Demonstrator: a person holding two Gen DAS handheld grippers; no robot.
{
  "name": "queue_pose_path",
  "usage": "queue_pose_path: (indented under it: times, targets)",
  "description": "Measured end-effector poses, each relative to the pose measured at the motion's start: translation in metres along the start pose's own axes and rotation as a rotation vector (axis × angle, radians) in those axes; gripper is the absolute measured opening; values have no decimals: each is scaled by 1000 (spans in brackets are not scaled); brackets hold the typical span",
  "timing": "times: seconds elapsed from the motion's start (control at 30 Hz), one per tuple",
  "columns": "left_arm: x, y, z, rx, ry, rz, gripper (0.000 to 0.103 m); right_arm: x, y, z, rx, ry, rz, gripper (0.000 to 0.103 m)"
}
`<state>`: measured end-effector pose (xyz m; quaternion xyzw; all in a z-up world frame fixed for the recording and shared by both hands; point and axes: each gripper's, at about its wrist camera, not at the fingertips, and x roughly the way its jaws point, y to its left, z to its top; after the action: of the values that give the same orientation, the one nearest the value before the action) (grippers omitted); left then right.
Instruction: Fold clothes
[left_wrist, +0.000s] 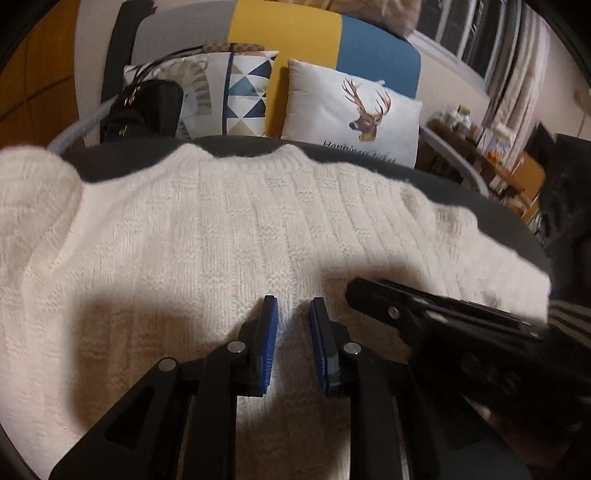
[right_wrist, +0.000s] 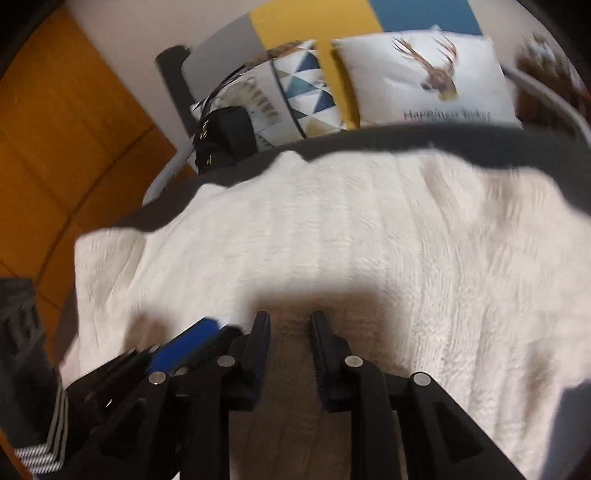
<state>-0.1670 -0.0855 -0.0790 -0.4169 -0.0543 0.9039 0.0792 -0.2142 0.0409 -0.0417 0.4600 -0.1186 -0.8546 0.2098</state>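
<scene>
A white ribbed knit sweater (left_wrist: 229, 221) lies spread flat on a dark grey surface (left_wrist: 461, 195), its neckline at the far edge. My left gripper (left_wrist: 294, 308) hovers just over the sweater's near middle, open, with nothing between its blue pads (left_wrist: 267, 332). The right gripper's black body (left_wrist: 424, 314) comes in close beside it from the right. In the right wrist view the sweater (right_wrist: 369, 229) fills the middle. My right gripper (right_wrist: 290, 321) stands open above it, nothing held. The left gripper's blue pad (right_wrist: 188, 343) shows just to its left, blurred.
Behind the grey surface stand a deer-print cushion (left_wrist: 354, 114), a triangle-pattern cushion (left_wrist: 247, 96) and a black bag (left_wrist: 147, 107) against a grey, yellow and blue backrest. An orange floor (right_wrist: 55, 147) lies left. A cluttered wooden shelf (left_wrist: 491, 155) stands at the right.
</scene>
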Motion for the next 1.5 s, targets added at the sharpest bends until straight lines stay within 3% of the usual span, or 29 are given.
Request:
queue_pose_path:
  times: [0.07, 0.17, 0.33, 0.47, 0.6, 0.67, 0.73, 0.9, 1.1, 1.13, 1.2, 1.3, 1.5]
  targets:
    - [-6, -1, -1, 21, 15, -4, 21, 1, -4, -3, -2, -16, 10, 10]
    - [-26, 15, -4, -8, 40, -68, 21, 3, -12, -5, 35, -22, 34, 4]
    - [-77, 94, -12, -190, -20, -50, 21, 4, 2, -5, -29, -34, -43, 4]
    - [-116, 183, -27, -414, -81, 63, 21, 4, 7, -5, -58, -37, -76, 4]
    - [-154, 263, -47, -588, -161, 236, 21, 4, 8, -5, -63, -39, -83, 4]
    - [-166, 294, -55, -654, -176, 305, 25, 5, 11, -6, -73, -40, -95, 4]
    - [-171, 317, -62, -690, -169, 371, 37, 5, 11, -7, -76, -40, -98, 4]
    - [-171, 346, -74, -684, -116, 490, 46, 5, 7, -7, -62, -40, -80, 4]
    - [-169, 345, -83, -610, -88, 636, 47, 5, 6, -7, -60, -41, -77, 4]
    - [-167, 346, -85, -608, -75, 656, 51, 5, 6, -7, -59, -41, -76, 4]
    - [-155, 347, -89, -583, -28, 661, 55, 5, 5, -7, -56, -42, -72, 4]
    - [-147, 345, -93, -530, -31, 671, 69, 5, 3, -7, -51, -42, -65, 4]
    - [-144, 349, -95, -511, -61, 646, 68, 4, 6, -7, -58, -39, -73, 5]
